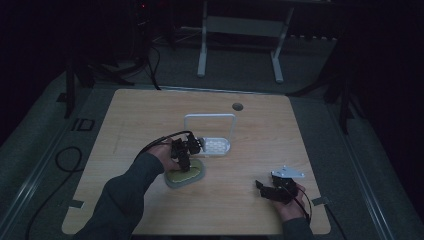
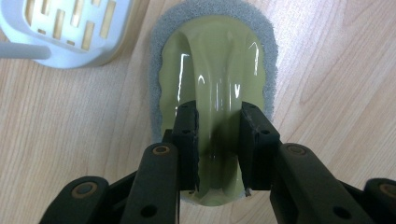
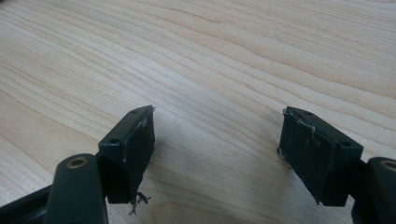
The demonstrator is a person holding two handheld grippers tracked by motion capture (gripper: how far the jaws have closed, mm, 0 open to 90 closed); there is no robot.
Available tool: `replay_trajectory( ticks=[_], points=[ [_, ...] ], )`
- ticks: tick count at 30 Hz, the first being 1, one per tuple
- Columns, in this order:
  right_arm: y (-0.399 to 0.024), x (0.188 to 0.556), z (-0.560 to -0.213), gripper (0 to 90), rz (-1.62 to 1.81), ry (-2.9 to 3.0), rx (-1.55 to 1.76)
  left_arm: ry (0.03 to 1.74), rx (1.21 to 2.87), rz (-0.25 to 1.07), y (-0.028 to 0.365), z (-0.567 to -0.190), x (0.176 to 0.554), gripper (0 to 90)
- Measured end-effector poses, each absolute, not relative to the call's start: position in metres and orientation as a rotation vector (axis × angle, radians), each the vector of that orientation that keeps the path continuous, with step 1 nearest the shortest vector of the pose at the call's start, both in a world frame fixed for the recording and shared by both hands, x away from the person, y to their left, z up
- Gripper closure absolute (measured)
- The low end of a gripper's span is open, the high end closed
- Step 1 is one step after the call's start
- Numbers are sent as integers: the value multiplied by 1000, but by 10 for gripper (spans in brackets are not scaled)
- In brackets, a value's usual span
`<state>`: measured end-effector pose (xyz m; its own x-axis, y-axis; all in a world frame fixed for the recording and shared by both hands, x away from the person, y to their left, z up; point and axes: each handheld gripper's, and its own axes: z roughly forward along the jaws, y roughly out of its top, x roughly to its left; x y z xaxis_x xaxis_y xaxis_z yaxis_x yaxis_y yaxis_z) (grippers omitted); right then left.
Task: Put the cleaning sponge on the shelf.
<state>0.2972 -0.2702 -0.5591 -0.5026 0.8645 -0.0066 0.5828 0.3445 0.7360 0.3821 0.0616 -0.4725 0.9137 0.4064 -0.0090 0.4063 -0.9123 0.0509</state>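
1. A pale yellow-green, glossy plastic scrubber with a raised central grip ridge and a grey foam pad underneath [image 2: 219,70] lies flat on the light wood-grain surface [image 1: 250,150], left of the middle and toward the person's side; in the high view it sits at [image 1: 192,175].
2. The left gripper [image 2: 218,140] comes down on the scrubber from above, its two black jaws clenched on either side of the raised ridge, grasping the scrubber at the end nearest the camera. In the high view this gripper [image 1: 184,150] is held by the person's left hand [image 1: 159,152], with a dark grey sleeve [image 1: 120,200] running back to the bottom edge.
3. Just beyond the scrubber stands a white plastic slotted tray with a tall wire-like loop handle [image 1: 212,135]; its slotted corner appears at [image 2: 70,28], near the scrubber's foam edge but apart from it.
4. The right gripper [image 3: 217,149] is well apart from the scrubber, low over bare wood near the surface's right front corner; its jaws are spread wide and released, holding nothing. Frayed threads hang from the pad edges. In the high view it sits at [image 1: 277,190], with a grey three-cornered plate on top.
5. A small round hole [image 1: 237,106] marks the far edge of the surface.
6. No brand, label or writing can be read on any of these.
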Motion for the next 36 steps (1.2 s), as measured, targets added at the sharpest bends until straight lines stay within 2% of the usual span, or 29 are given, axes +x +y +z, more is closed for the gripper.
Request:
replay_trajectory(
  ticks=[17, 26, 36],
  points=[
    [-270, 297, -559, 261, 968, 2217, 1272, 578, 3006, 112, 59, -459, 379, 714],
    [-270, 297, -559, 261, 968, 2217, 1272, 551, 3000, 123, 52, -457, 379, 713],
    [-270, 297, -559, 261, 968, 2217, 1271, 452, 2965, 210, 50, -452, 374, 715]
  ],
)
